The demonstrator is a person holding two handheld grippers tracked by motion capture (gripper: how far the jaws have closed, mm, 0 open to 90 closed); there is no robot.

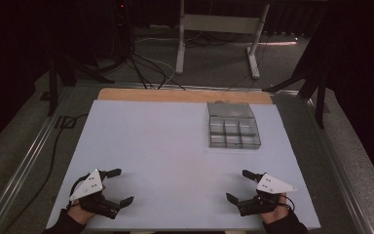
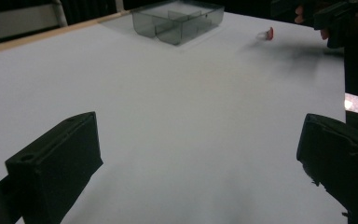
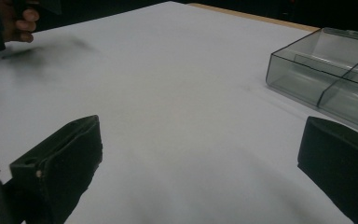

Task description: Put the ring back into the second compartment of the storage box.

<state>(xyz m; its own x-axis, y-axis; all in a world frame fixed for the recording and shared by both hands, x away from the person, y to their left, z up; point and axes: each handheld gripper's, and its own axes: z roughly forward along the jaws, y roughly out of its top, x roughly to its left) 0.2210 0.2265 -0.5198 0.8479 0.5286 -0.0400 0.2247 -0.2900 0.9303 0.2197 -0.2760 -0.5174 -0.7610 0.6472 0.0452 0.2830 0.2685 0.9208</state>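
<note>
High view: the compartment tray (image 1: 233, 126) sits at the worktop's (image 1: 151, 146) far right. Right tool (image 1: 238, 186), released and empty, lies nearer, directly below it; left tool (image 1: 119, 185), likewise released, is well apart.

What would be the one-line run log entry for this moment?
left tongs: open, empty | right tongs: open, empty | clear divided box: far right of table, untouched
</note>
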